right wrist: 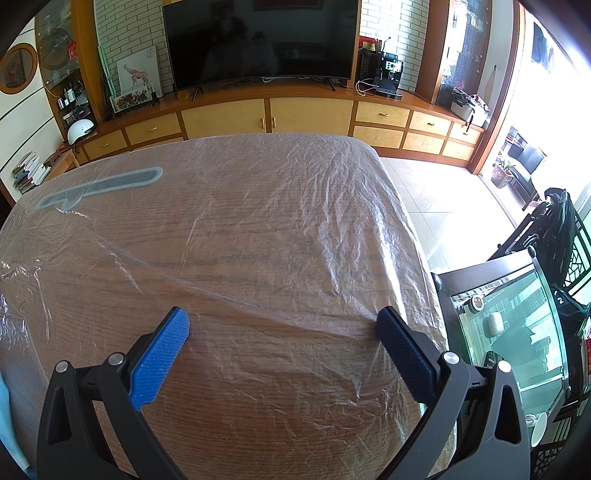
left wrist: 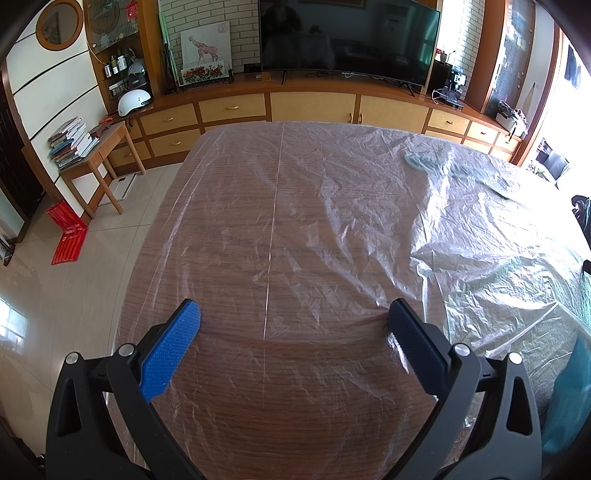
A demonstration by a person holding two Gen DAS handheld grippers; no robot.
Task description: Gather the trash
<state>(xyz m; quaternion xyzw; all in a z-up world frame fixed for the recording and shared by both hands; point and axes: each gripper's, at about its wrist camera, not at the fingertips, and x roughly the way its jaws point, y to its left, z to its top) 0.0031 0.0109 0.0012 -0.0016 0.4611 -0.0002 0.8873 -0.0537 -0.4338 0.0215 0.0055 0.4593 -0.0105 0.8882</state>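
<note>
The bench (left wrist: 229, 424) was a wood-grain surface covered by a thin, crinkled clear plastic sheet (left wrist: 332, 206). The sheet lay fairly flat on the left side of the left wrist view and bunched into raised folds toward the right.

Left gripper (left wrist: 293, 319) – released, its two blue pads spread wide apart, with nothing between them. The tips sat low over the sheet; the right pad (left wrist: 413, 350) appeared to press into a fold of plastic, though contact could not be confirmed.

Right gripper (right wrist: 282, 323) – likewise released and wide apart, with nothing held. A stretched crease of the plastic sheet (right wrist: 295, 206) ran diagonally across the bench (right wrist: 258, 424) toward the right pad (right wrist: 402, 354).

A flat grey-blue strip (right wrist: 107, 184) lay under or on the sheet at the far left of the right wrist view, well apart from that gripper. The same strip (left wrist: 450, 168) showed at the far right of the left wrist view, also well apart from the left gripper.

Beyond the bench stood a television (left wrist: 347, 35) on a wooden cabinet (left wrist: 310, 105). A glass-topped side table (right wrist: 517, 325) stood just beside the bench's right edge.
</note>
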